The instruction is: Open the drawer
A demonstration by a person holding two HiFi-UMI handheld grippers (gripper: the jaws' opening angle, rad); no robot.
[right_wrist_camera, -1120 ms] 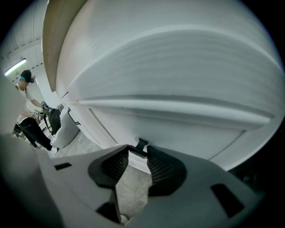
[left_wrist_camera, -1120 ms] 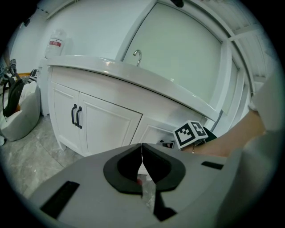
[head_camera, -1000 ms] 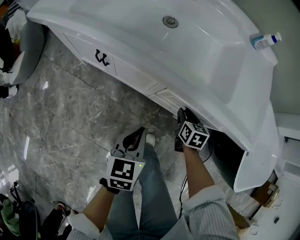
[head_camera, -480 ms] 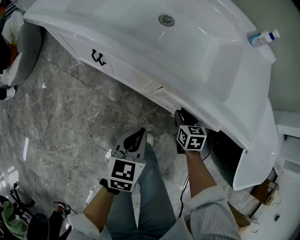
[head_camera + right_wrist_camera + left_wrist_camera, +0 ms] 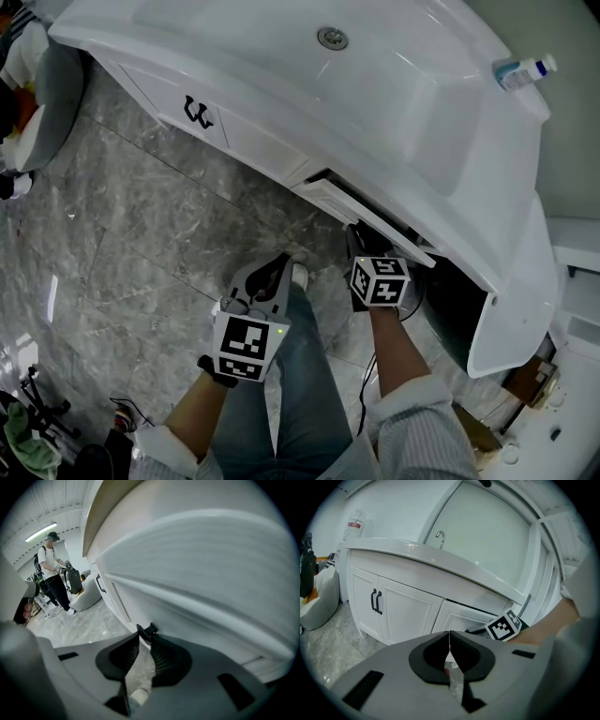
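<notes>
1. Two hand-held grippers were in view: left, right.
2. One drawer showed.
3. One basin had one drain and one tap.
4. Two black door handles showed.
5. Two bottles stood: one on the basin, one red-labelled.
6. One bystander stood.

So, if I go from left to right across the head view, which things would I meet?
Black cabinet door handles → left gripper → sink drain → right gripper, whose jaws have just been closing on the drawer handle → bottle.
</notes>
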